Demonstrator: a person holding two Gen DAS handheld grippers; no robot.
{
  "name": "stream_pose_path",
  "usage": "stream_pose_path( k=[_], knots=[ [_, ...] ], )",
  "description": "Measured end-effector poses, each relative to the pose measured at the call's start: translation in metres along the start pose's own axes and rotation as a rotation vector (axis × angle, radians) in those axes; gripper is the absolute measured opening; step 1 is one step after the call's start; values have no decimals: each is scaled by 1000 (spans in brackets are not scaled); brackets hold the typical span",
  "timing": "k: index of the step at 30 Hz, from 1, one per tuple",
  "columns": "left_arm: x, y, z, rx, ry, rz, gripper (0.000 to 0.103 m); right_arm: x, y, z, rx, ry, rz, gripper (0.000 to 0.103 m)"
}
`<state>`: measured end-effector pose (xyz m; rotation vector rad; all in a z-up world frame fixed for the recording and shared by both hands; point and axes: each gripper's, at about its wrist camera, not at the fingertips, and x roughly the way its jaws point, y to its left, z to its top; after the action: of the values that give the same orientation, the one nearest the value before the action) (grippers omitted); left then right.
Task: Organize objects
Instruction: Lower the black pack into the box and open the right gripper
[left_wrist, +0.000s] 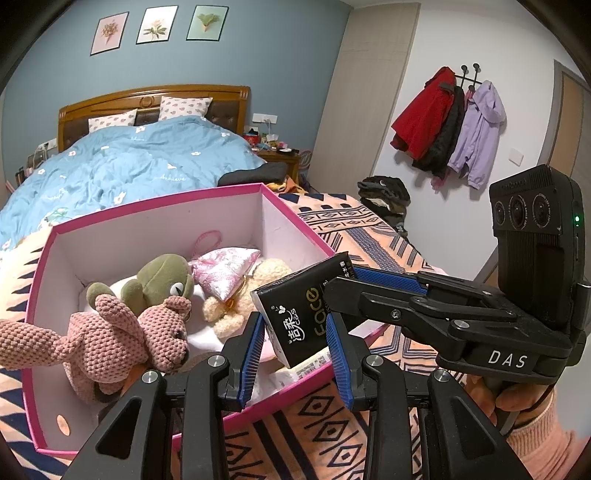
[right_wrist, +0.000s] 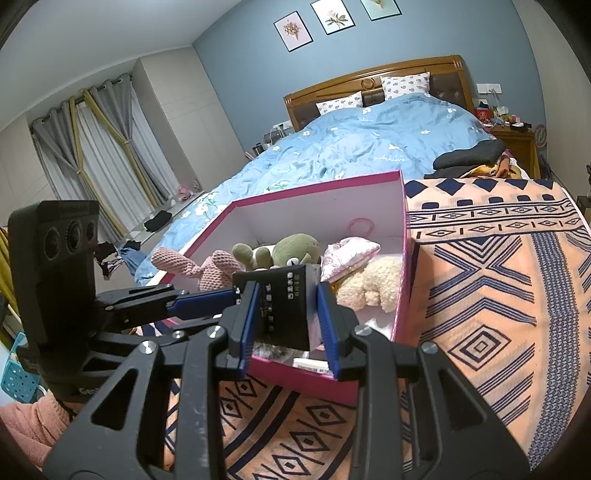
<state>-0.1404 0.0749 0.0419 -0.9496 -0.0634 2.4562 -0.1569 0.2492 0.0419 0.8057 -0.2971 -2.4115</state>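
A black tissue pack (left_wrist: 299, 317) with "face" on it hangs over the near corner of an open pink box (left_wrist: 295, 218). My left gripper (left_wrist: 297, 339) has its blue pads on both sides of the pack. My right gripper (right_wrist: 286, 314) also clamps the pack (right_wrist: 284, 306) from the other side; it shows in the left wrist view (left_wrist: 343, 291). Inside the box lie a pink knitted bunny (left_wrist: 110, 332), a green frog plush (left_wrist: 162, 280), a pink floral pouch (left_wrist: 225, 269) and a cream plush (left_wrist: 262, 273).
The box sits on an orange patterned blanket (right_wrist: 498, 295) at the foot of a bed with a blue duvet (left_wrist: 140, 162). Dark folded clothes (left_wrist: 258, 173) lie behind the box. Coats (left_wrist: 450, 125) hang on the right wall. A white item (right_wrist: 310, 363) lies in the box's near corner.
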Motion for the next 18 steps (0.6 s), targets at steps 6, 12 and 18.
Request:
stream_pose_path(
  k=[6,12,18],
  knots=[
    [4,1,1,-2,8,4,34,5,-2,0,4,9,-4,35],
    [9,1,2,-5,15,9,34,10,-5,0,12,17,-4,35],
    [14,5,2,-18,25,6,34,15,-8,1,18,27,-9,34]
  ],
)
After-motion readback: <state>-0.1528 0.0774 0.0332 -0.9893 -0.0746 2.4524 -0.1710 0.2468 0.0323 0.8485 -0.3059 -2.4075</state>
